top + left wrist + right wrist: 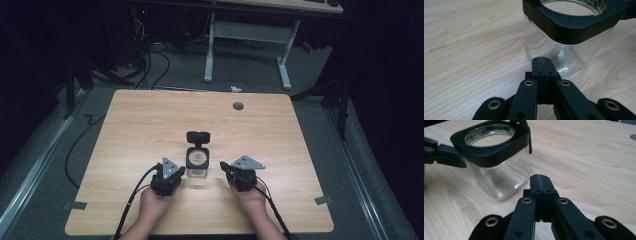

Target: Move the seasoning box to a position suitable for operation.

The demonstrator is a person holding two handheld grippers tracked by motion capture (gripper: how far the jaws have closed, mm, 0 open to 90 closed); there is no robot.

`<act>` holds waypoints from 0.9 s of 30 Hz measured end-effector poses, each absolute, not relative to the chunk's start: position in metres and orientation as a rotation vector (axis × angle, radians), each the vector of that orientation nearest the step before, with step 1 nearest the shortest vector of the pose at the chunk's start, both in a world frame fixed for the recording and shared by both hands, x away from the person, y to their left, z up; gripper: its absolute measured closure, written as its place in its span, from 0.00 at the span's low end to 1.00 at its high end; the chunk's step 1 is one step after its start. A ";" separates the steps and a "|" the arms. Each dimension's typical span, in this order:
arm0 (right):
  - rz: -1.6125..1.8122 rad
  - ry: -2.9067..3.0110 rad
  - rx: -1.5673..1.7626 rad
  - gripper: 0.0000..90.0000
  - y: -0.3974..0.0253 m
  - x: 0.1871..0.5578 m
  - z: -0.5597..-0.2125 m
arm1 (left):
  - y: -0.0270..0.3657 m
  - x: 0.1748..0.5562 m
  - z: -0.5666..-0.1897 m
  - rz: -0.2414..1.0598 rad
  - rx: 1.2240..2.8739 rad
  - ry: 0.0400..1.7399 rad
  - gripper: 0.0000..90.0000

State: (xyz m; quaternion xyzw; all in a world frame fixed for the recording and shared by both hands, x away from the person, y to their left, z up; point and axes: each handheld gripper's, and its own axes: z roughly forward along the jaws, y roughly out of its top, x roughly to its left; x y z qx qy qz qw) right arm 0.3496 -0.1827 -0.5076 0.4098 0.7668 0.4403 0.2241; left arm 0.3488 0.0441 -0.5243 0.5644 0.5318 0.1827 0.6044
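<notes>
Your clear, square glass jar with its black collar (197, 162) stands upright on the light wooden counter (140, 125), mouth facing straight up, its long axis vertical. Its black hinged lid (198, 137) is flipped open and stands at the far side, away from you. Your left claw (178, 172) sits just beside the jar's left wall, jaws clenched on nothing. Your right claw (223, 165) waits just to its right, likewise clenched and empty.
</notes>
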 end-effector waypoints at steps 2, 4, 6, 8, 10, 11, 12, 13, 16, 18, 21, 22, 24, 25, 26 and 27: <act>1.239 2.104 1.138 1.00 -0.183 0.353 -0.504 | 0.045 0.341 -0.524 0.416 1.298 1.228 1.00; 1.248 2.092 1.133 1.00 -0.182 0.358 -0.497 | 0.043 0.333 -0.525 0.398 1.317 1.211 1.00; 1.266 2.071 1.147 1.00 -0.180 0.366 -0.490 | 0.038 0.330 -0.525 0.363 1.313 1.211 1.00; 1.278 2.053 1.151 1.00 -0.179 0.376 -0.482 | 0.031 0.328 -0.527 0.342 1.328 1.199 1.00; 1.288 2.033 1.156 1.00 -0.176 0.388 -0.474 | 0.025 0.328 -0.529 0.321 1.348 1.186 1.00; 1.296 2.024 1.164 1.00 -0.175 0.393 -0.469 | 0.022 0.328 -0.529 0.319 1.349 1.182 1.00; 1.308 2.011 1.168 1.00 -0.174 0.399 -0.465 | 0.019 0.329 -0.529 0.311 1.348 1.182 1.00; 1.312 2.004 1.164 1.00 -0.172 0.405 -0.460 | 0.017 0.331 -0.530 0.318 1.355 1.176 1.00; 1.321 1.989 1.143 1.00 -0.164 0.417 -0.443 | 0.011 0.334 -0.532 0.310 1.369 1.173 1.00; 1.334 1.982 1.120 1.00 -0.157 0.422 -0.432 | 0.009 0.336 -0.533 0.307 1.382 1.173 1.00; 1.352 1.976 1.087 1.00 -0.148 0.425 -0.419 | 0.007 0.337 -0.534 0.302 1.382 1.174 1.00; 1.357 1.979 1.073 1.00 -0.146 0.425 -0.416 | 0.007 0.337 -0.534 0.302 1.381 1.173 1.00; 1.364 1.982 1.067 1.00 -0.142 0.426 -0.412 | 0.006 0.337 -0.534 0.303 1.382 1.172 1.00; 1.363 1.984 1.061 1.00 -0.140 0.426 -0.411 | 0.006 0.337 -0.534 0.300 1.383 1.172 1.00; 1.358 1.990 1.057 1.00 -0.139 0.426 -0.411 | 0.006 0.337 -0.534 0.303 1.384 1.171 1.00; 1.353 2.000 1.049 1.00 -0.137 0.426 -0.411 | 0.006 0.337 -0.534 0.301 1.383 1.172 1.00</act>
